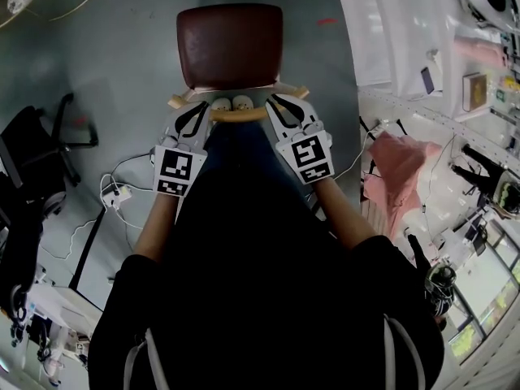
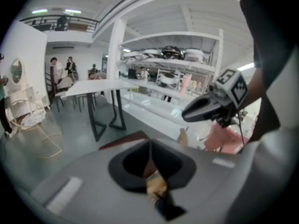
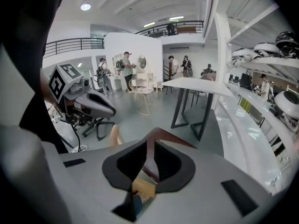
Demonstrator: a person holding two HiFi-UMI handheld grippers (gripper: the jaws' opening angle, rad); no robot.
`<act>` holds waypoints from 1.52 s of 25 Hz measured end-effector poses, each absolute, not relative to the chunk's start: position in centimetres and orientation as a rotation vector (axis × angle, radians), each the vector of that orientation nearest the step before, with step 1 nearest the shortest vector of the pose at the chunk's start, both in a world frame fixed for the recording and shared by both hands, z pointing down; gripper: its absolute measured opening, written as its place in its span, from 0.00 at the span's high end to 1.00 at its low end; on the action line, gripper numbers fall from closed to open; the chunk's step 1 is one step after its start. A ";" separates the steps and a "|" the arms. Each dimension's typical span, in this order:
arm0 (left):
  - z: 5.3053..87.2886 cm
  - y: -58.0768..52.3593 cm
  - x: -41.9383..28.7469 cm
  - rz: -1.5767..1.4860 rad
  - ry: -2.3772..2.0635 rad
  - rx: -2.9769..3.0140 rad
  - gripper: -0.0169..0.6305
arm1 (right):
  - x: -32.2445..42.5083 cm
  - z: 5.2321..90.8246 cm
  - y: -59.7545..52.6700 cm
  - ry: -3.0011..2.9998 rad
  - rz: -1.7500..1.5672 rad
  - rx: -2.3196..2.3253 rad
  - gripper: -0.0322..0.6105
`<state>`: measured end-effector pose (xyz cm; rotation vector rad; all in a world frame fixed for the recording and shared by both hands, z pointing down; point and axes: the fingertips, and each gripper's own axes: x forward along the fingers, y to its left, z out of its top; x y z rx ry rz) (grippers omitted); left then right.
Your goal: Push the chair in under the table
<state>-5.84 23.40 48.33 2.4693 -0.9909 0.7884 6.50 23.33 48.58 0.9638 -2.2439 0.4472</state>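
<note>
The chair has a dark brown seat [image 1: 230, 45] and a curved wooden back rail [image 1: 240, 114], and it stands on the grey floor just ahead of my shoes. My left gripper [image 1: 197, 112] is at the rail's left end and my right gripper [image 1: 284, 106] at its right end, both shut with nothing between the jaws. I cannot tell whether the tips touch the rail. In the left gripper view the seat [image 2: 124, 140] shows past the shut jaws, with a white table [image 2: 100, 85] on black legs beyond it. In the right gripper view the same table [image 3: 196, 85] stands behind the seat [image 3: 163, 136].
A black office chair [image 1: 32, 149] and a power strip with cables [image 1: 114, 192] lie to the left. White shelving [image 1: 390, 39] and a pink cloth [image 1: 398, 173] line the right side. A white wire chair [image 3: 140, 94] and several people stand further back.
</note>
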 end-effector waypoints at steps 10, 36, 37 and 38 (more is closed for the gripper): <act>54.5 26.7 -6.7 1.128 -0.714 2.443 0.62 | 7.4 55.0 27.0 -2.074 0.445 0.685 0.70; 63.9 28.6 -7.9 2.126 -0.084 2.654 0.64 | 12.9 64.3 28.2 -1.612 -0.214 0.152 0.63; 63.8 28.5 -7.7 2.122 -0.074 2.656 0.64 | 12.9 64.3 28.1 -1.608 -0.226 0.151 0.63; 63.7 28.5 -7.6 2.123 -0.064 2.657 0.64 | 12.9 64.3 28.0 -1.605 -0.240 0.145 0.63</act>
